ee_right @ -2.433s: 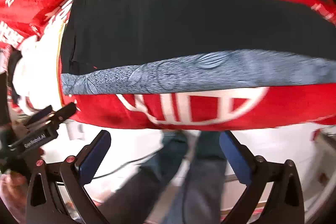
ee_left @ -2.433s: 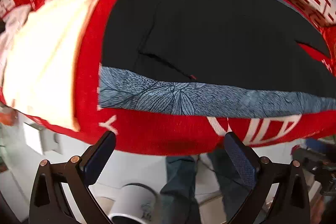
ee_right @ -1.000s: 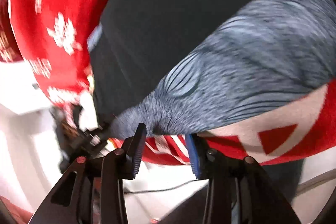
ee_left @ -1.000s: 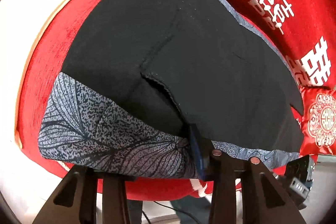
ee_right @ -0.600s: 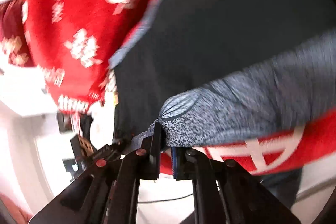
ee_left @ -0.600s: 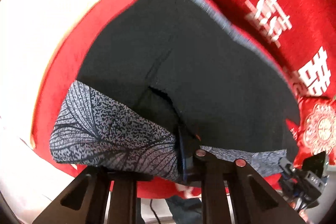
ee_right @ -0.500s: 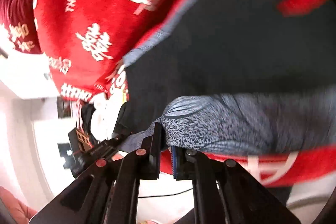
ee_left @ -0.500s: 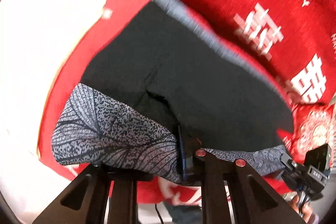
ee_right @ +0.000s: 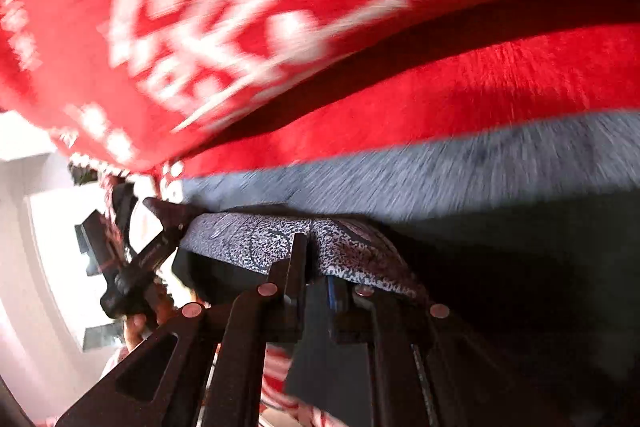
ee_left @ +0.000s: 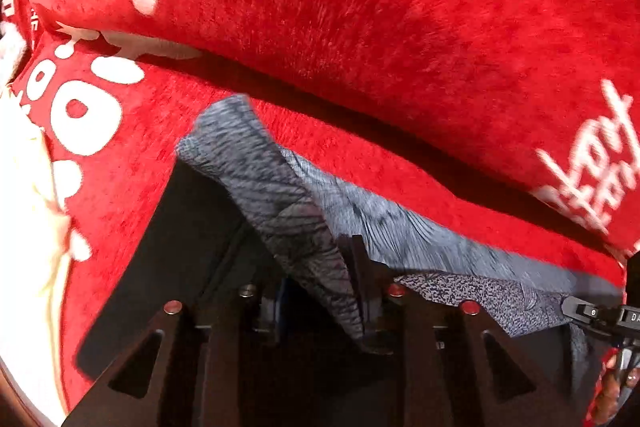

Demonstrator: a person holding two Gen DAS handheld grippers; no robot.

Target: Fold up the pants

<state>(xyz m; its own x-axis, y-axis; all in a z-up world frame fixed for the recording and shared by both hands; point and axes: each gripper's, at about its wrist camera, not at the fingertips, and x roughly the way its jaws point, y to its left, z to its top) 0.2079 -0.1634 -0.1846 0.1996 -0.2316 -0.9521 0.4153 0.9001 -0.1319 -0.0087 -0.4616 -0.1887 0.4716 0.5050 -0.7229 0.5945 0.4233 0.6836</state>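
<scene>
- While the left claw [ee_left: 320,291] stays clamped on the grey leaf-print band of the black fabric pants [ee_left: 256,179], that edge is lifted over the red plush sofa [ee_left: 400,27].
- Right claw [ee_right: 316,267] likewise pinches the band [ee_right: 256,239] tight.

Pants [ee_left: 192,235]: black fabric with grey leaf-patterned side bands. One band edge [ee_right: 256,243] is raised and doubled over toward the opposite band; the remainder lies flat.
</scene>
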